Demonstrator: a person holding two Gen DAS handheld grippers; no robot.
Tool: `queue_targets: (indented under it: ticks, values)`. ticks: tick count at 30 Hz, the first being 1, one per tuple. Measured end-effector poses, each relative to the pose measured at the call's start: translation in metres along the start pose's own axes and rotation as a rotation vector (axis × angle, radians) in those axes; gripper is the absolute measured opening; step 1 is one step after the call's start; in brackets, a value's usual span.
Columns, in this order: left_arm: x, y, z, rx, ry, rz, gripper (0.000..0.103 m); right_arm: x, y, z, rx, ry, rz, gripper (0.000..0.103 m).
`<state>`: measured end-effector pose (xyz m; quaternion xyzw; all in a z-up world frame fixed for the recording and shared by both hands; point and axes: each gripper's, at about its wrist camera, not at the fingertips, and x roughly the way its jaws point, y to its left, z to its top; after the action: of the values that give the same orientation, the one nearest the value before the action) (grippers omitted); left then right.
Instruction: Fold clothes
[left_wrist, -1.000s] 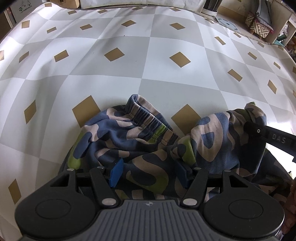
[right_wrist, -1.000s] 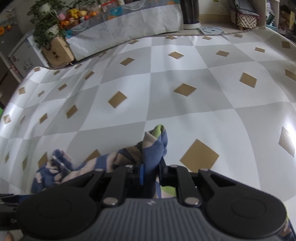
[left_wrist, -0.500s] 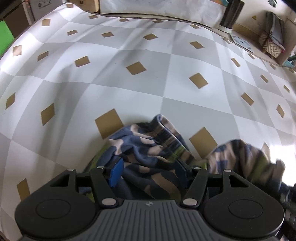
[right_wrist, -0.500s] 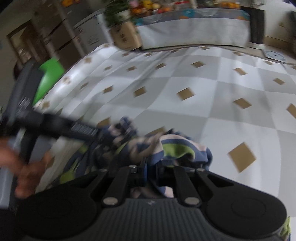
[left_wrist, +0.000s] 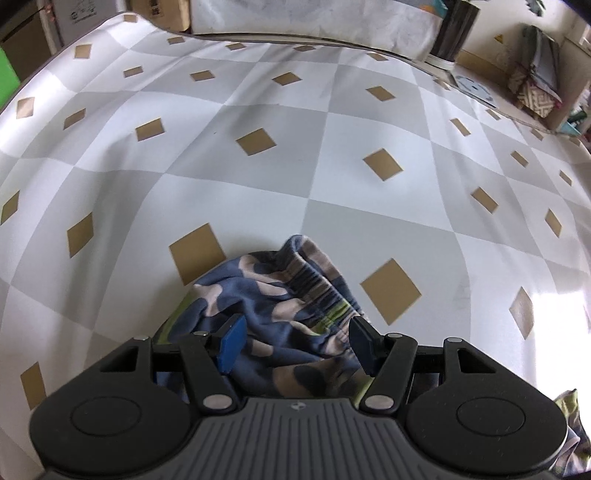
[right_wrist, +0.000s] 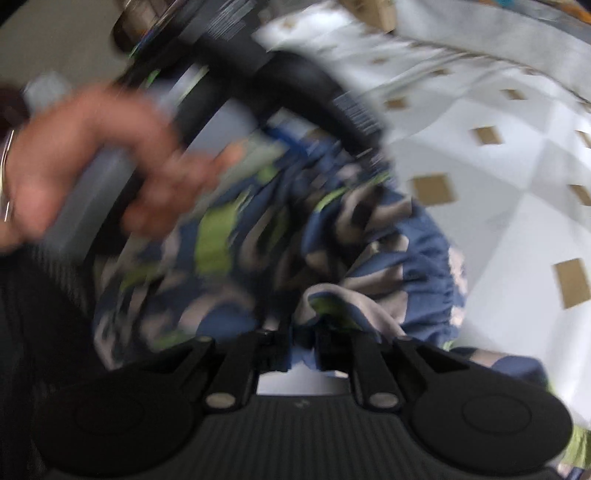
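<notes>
A camouflage garment in blue, beige and green lies bunched on the checked cloth surface. Its elastic waistband runs up to the right pad of my left gripper. That gripper's jaws stand fairly wide, closed around a thick wad of the fabric. In the blurred right wrist view, my right gripper pinches a fold of the same garment. Its narrow jaws are opening slightly with the cloth still between them. It sits close to the person's hand that holds the left gripper's black body.
The cloth surface with brown diamonds stretches far ahead and to both sides. Cardboard boxes, a dark cylinder and a patterned basket stand beyond its far edge. A green object shows at the far left.
The right gripper has rolled and swung over toward the left gripper, carrying its fold of cloth. The garment's spread right half has gone from the left wrist view, leaving a tighter bunch.
</notes>
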<state>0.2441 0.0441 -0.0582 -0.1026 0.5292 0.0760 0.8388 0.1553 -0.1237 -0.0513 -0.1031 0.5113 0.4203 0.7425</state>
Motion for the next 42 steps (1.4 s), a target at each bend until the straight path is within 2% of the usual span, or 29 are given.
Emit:
queue_targets:
  ticks: [2, 5, 7, 11, 24, 29, 33, 38, 42]
  values:
    - [0.004, -0.005, -0.004, 0.029, 0.025, -0.001, 0.061, 0.002, 0.008, -0.004, -0.039, 0.033, -0.004, 0.015]
    - [0.008, -0.009, -0.014, 0.063, 0.057, -0.006, 0.061, -0.004, 0.009, -0.004, -0.044, 0.051, 0.007, 0.028]
    - [0.008, -0.012, -0.021, 0.103, 0.061, 0.005, 0.061, -0.014, 0.006, -0.003, -0.038, 0.037, -0.005, 0.035]
    - [0.004, -0.014, -0.029, 0.167, 0.058, 0.016, 0.061, -0.04, -0.002, 0.003, 0.028, -0.035, -0.004, 0.04]
    - [0.005, -0.01, -0.043, 0.221, 0.109, 0.017, 0.062, -0.109, -0.052, -0.012, 0.482, -0.247, -0.147, 0.053]
    - [0.004, -0.008, -0.044, 0.213, 0.121, 0.013, 0.062, -0.108, -0.081, -0.016, 0.643, -0.307, -0.174, 0.053]
    - [0.006, -0.005, -0.043, 0.202, 0.133, 0.006, 0.063, -0.076, -0.091, -0.015, 0.707, -0.252, -0.14, 0.053]
    - [0.005, 0.003, -0.035, 0.164, 0.147, -0.026, 0.063, -0.036, -0.087, -0.006, 0.642, -0.139, -0.155, 0.055]
    - [0.002, 0.017, -0.02, 0.107, 0.122, -0.041, 0.063, -0.02, -0.075, -0.004, 0.607, -0.088, -0.17, 0.064]
